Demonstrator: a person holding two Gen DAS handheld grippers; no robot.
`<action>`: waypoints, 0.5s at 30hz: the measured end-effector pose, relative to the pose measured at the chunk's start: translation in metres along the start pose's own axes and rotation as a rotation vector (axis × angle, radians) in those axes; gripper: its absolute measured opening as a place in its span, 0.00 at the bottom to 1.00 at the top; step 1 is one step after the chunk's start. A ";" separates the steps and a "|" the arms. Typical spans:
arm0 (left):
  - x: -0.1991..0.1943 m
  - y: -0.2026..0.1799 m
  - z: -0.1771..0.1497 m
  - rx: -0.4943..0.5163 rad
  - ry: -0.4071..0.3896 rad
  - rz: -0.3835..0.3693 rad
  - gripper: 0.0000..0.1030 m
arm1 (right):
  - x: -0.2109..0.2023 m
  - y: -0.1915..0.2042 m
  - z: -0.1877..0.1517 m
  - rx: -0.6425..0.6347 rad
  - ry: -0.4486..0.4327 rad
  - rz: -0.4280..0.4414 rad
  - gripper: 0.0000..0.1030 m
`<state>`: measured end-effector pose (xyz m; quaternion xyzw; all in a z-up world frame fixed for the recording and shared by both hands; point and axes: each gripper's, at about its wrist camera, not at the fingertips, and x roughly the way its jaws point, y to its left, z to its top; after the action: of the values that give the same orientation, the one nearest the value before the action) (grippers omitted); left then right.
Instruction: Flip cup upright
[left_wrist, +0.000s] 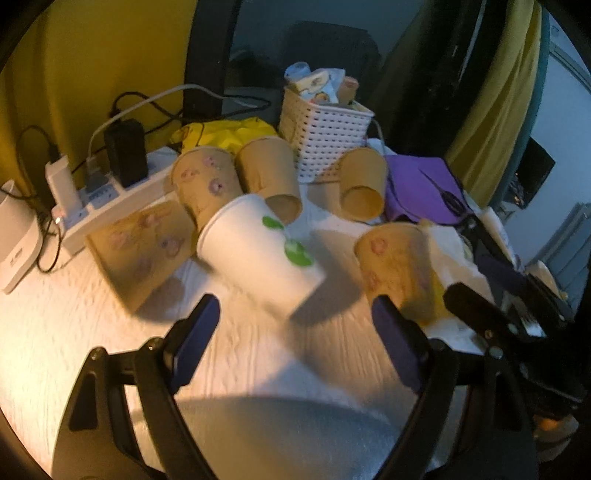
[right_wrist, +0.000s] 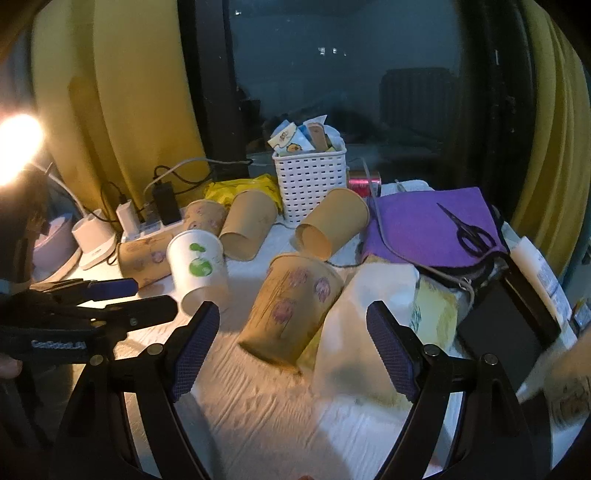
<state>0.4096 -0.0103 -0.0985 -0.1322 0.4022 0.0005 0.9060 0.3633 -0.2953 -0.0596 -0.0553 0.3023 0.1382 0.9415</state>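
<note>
Blurring white cup (left_wrist: 258, 254) on its side, left claw (left_wrist: 291, 325) agape, empty

Black hand-held gripper (left_wrist: 291, 325), blue pads (left_wrist: 195, 339)

white cup (left_wrist: 258, 254) with green dots, tan cup (right_wrist: 291, 314) with purple flowers, purple cloth (right_wrist: 424, 229), white basket (right_wrist: 308, 184).

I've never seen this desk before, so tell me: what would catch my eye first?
A scatter of toppled paper cups fills the table's middle, the white cup with green spots lying on its side ahead of the open left tool. A flower-printed brown cup lies before the open right tool. Behind them stands a stuffed white basket.
</note>
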 end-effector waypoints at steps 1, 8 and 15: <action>0.005 0.001 0.003 -0.011 0.008 0.000 0.83 | 0.004 -0.001 0.002 0.000 0.002 -0.001 0.82; 0.041 0.018 0.023 -0.141 0.059 -0.034 0.83 | 0.016 -0.007 0.010 0.013 -0.012 0.013 0.82; 0.056 0.028 0.027 -0.182 0.088 -0.057 0.72 | 0.024 -0.011 0.006 0.024 0.012 0.020 0.82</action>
<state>0.4643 0.0173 -0.1289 -0.2251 0.4360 0.0052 0.8713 0.3888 -0.2997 -0.0686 -0.0418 0.3099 0.1435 0.9389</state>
